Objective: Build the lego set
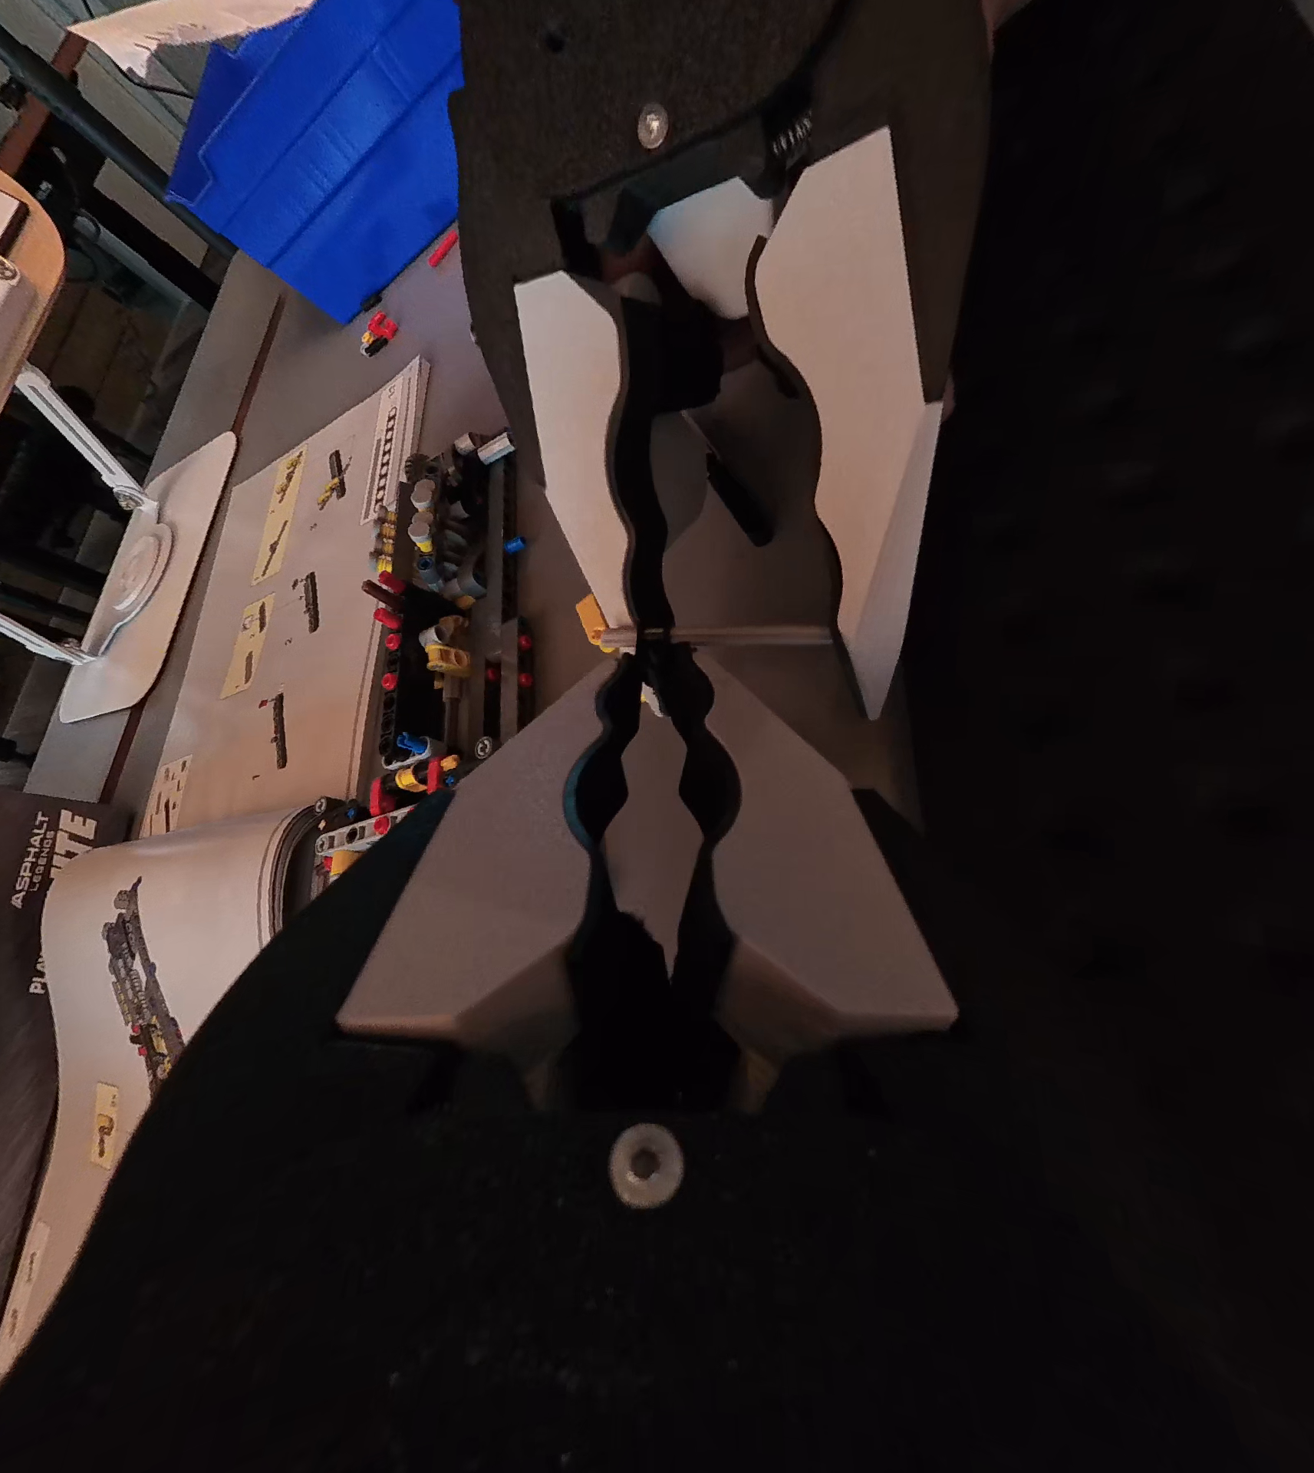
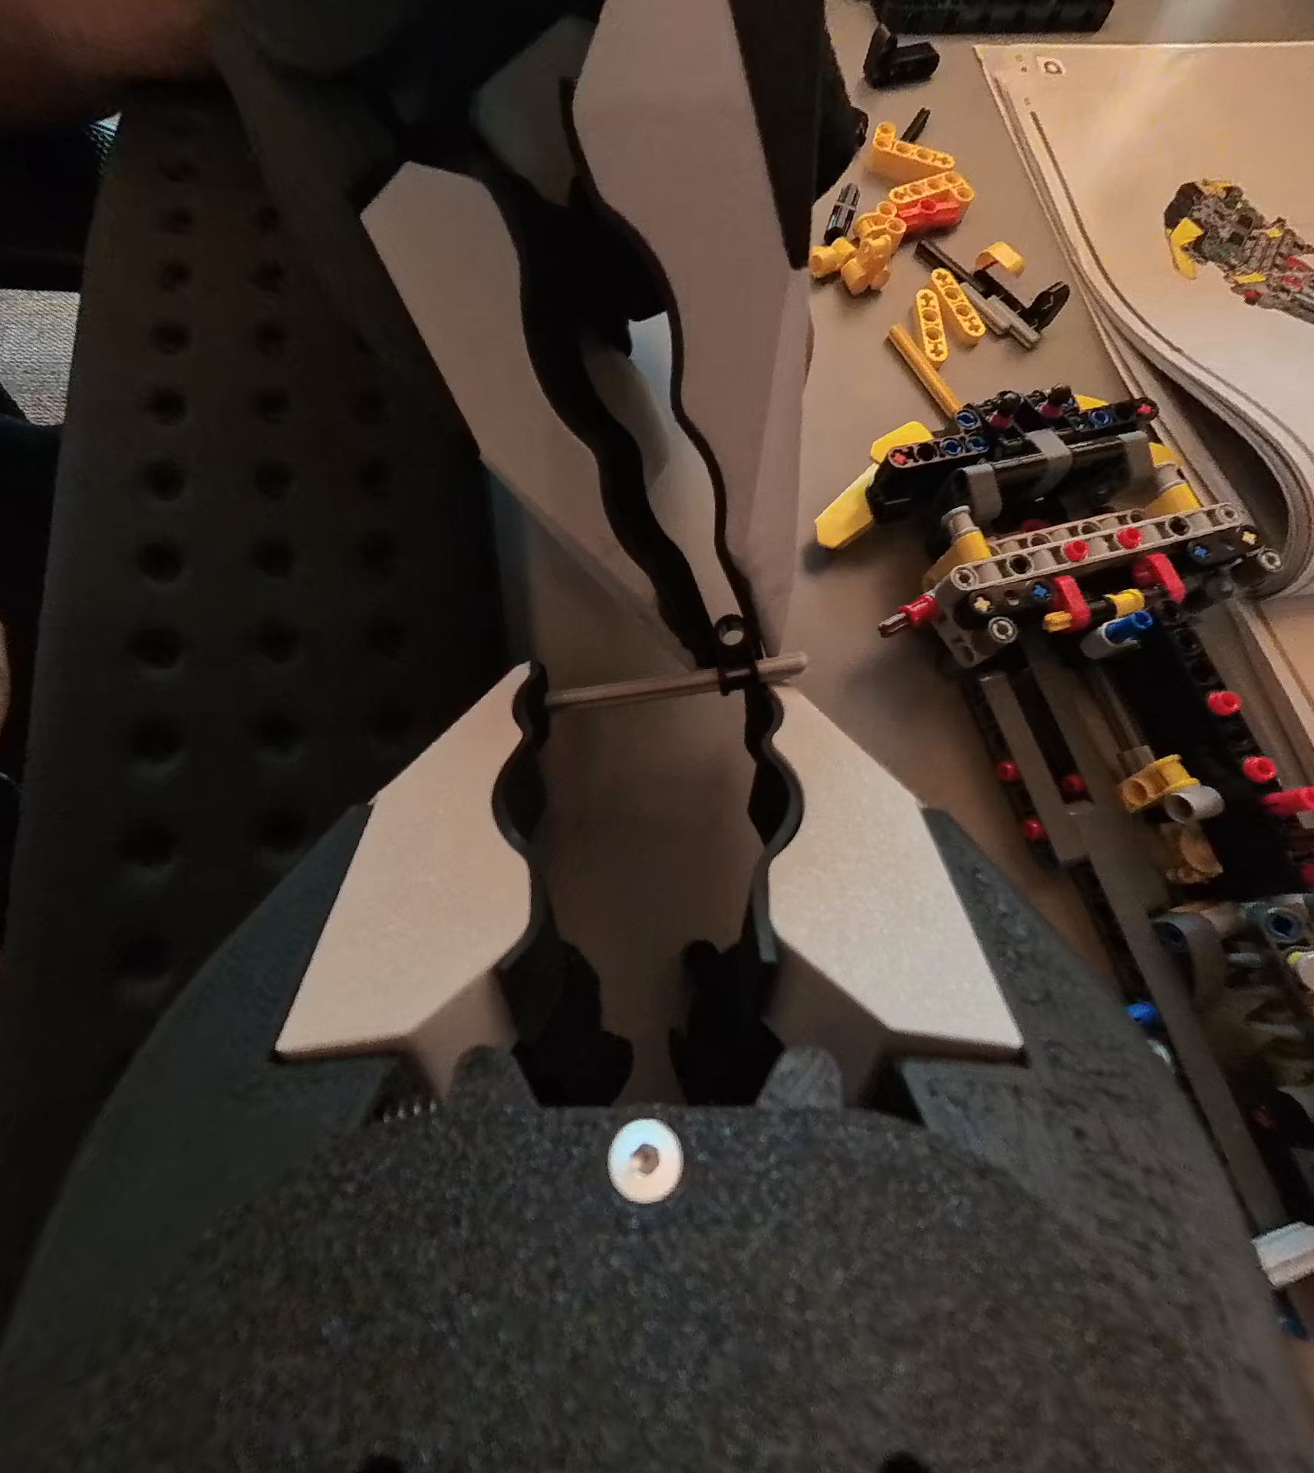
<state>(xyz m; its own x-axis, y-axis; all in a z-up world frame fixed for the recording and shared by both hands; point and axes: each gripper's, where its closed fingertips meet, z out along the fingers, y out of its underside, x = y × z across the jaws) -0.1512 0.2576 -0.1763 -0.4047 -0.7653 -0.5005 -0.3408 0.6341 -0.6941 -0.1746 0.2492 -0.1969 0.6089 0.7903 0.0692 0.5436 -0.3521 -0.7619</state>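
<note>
Axle-threading is your step: left hand-held gripper (image 1: 649,661) clamped on the black connector (image 2: 733,655), right hand-held gripper (image 2: 645,701) spread around the grey axle (image 2: 637,687), chassis (image 2: 1132,693) waiting along the counter (image 2: 861,382) edge.

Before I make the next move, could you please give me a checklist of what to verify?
1. Left tool shut on black connector: ok.
2. Grey axle passes through the connector: ok.
3. Right tool grips the axle: not ok; its jaws stand apart and the axle lies across the gap.
4. Axle at its final depth in the connector: cannot tell.
5. Chassis build clear of both tools: ok; it lies off to the side on the table.
</note>
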